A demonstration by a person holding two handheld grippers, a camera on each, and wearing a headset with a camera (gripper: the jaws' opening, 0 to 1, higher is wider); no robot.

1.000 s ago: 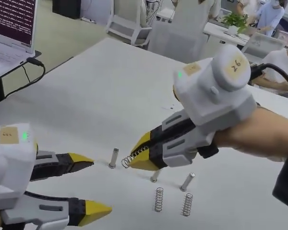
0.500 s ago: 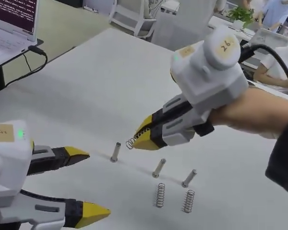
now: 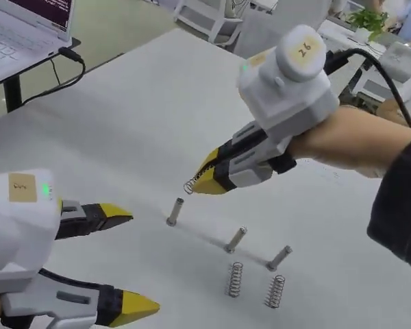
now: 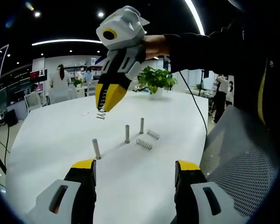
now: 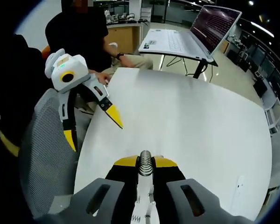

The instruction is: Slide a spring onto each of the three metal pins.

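Going left to right: the laptop [image 3: 14, 48] sits off past the corner of the white table [image 3: 144, 116] and has nothing to do with this. Your left gripper [image 3: 140, 260] hovers low over the near side with its jaws spread wide and nothing between them, so it's basically on standby. Next over is the leftmost pin [image 3: 174, 211], standing bare. Just above it and a touch to the right hangs the spring [image 3: 191, 184], pinched by one end in your right gripper [image 3: 197, 185]. The right gripper view shows the jaws clamped tight on the coil, with the rest sticking out past the yellow tips. Further right, the middle pin [image 3: 235, 240] and the right pin [image 3: 279, 258] are bare too, and the two loose springs [image 3: 235, 279] lie flat on the table just in front of them. So I'd say you're on spring number one, with none seated yet. For the next move, I think you need to tip the spring so its free open end points straight down. Then centre that end over the top of the leftmost pin, ease it down until the coil swallows the tip, and only then let go. It looks close but not lined up, and it's a small target. If it's off-centre I'd expect it to catch on the pin's top edge or ping away when released.
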